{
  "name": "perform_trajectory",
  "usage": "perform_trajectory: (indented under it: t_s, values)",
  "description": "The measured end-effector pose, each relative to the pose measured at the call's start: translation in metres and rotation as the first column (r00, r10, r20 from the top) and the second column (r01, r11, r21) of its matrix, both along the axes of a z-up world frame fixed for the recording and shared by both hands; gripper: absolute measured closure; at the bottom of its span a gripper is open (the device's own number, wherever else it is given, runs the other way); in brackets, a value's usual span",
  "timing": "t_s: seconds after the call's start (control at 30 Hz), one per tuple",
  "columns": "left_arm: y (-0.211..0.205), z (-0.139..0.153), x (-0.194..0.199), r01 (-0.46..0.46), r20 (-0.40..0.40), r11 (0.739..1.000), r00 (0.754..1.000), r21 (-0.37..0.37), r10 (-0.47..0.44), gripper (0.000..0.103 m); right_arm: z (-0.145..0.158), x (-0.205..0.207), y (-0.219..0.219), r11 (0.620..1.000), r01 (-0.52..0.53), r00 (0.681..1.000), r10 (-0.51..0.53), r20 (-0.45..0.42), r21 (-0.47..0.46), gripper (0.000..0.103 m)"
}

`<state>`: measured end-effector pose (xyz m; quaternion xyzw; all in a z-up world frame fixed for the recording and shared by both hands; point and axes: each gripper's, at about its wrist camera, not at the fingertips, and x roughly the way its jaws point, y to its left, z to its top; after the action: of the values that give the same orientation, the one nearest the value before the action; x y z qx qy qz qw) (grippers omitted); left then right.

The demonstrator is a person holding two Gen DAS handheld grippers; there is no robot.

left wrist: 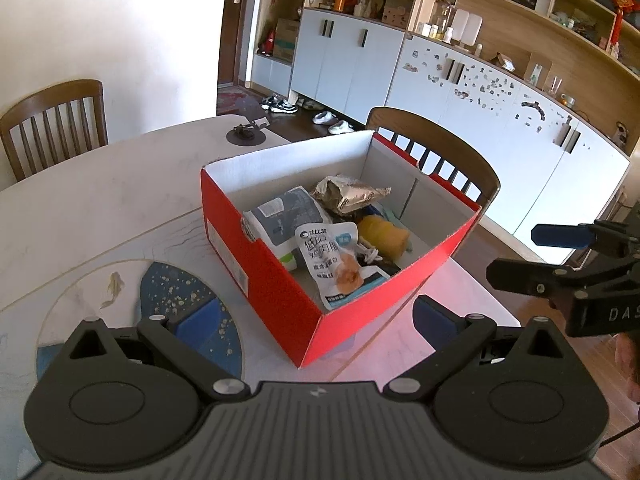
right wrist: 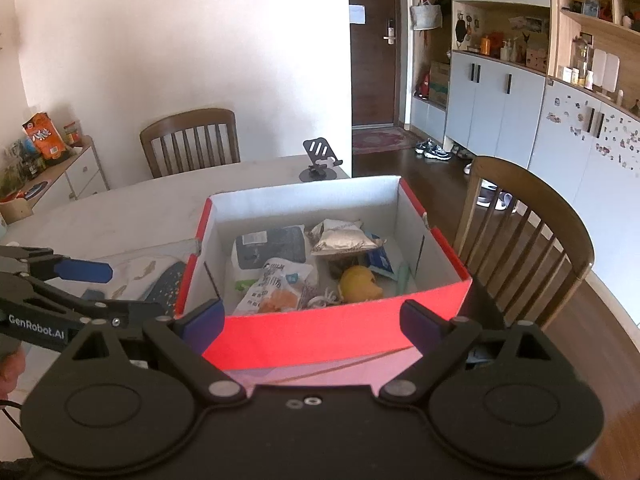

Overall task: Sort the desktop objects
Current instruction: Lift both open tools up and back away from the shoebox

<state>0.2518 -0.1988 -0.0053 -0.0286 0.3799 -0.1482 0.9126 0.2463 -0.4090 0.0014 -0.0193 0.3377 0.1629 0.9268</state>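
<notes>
- The red cardboard box with white inner walls point(right wrist: 336, 332) stood in the middle of both views, on the pale marble-look table point(left wrist: 100, 200). It served as the one collecting place, so the sorted things lay together inside it.
- Inside the box I counted, as far as I could see: one dark grey and white pouch point(right wrist: 270, 250), one white snack packet with an orange picture point(right wrist: 280, 290), one crumpled silver foil bag point(right wrist: 344, 238), one yellow rounded soft object point(right wrist: 358, 282), one piece of white cord point(right wrist: 326, 299) and one small blue and white sachet point(right wrist: 380, 260). Other things under them were hidden.
- The right gripper point(right wrist: 312, 322) was at the bottom of its own view, released and empty, with the near red wall of the box seen between its two blue pads. I judge it had nothing more to carry.
- The left gripper point(left wrist: 316, 320) was at the bottom of its own view, also released and empty, with the near corner of the box between its two blue pads.
- Outside the box I counted one black phone stand point(right wrist: 320, 162) at the far table edge, and two wooden slat-back chairs point(right wrist: 192, 140).
- No loose thing remained visible on the table, so the sorting looked almost complete.
</notes>
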Motion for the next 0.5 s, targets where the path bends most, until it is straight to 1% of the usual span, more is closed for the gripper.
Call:
perform_trajectory:
  t_s: [0.23,0.5]
  values:
    - [-0.002,-0.001,-0.012,0.019,0.011,1.000,1.000,0.009,-0.019,0.000,-0.004,-0.017,0.002,1.000,0.013,1.000,-0.013,-0.021,0.021,0.009]
    - [-0.006,-0.001,-0.020,0.045,0.015,0.999,0.999,0.000,-0.045,0.000,-0.006,-0.029,0.002,0.999,0.037,0.999,-0.036,-0.023,0.015,0.009]
